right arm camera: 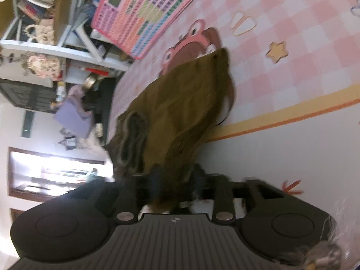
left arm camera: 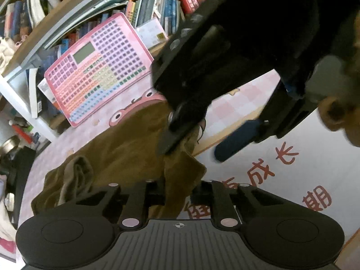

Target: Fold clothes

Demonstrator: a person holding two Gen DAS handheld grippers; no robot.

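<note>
A brown garment (left arm camera: 126,148) lies bunched on a pink checked play mat (left arm camera: 243,103). My left gripper (left arm camera: 177,189) is shut on an edge of the garment, with cloth pinched between its fingers. In the left wrist view the right gripper (left arm camera: 180,132) reaches in from the upper right and pinches the garment's far edge. In the right wrist view my right gripper (right arm camera: 175,186) is shut on the brown garment (right arm camera: 180,103), which stretches away from the fingers over the play mat (right arm camera: 292,51). A ribbed cuff or collar (right arm camera: 132,139) shows at the left of the garment.
A pink toy keyboard tablet (left arm camera: 99,67) leans against a bookshelf (left arm camera: 90,11) full of books at the mat's far edge; it also shows in the right wrist view (right arm camera: 144,13). White mat area with red characters (left arm camera: 292,171) lies to the right. Clutter (right arm camera: 74,117) sits beside the mat.
</note>
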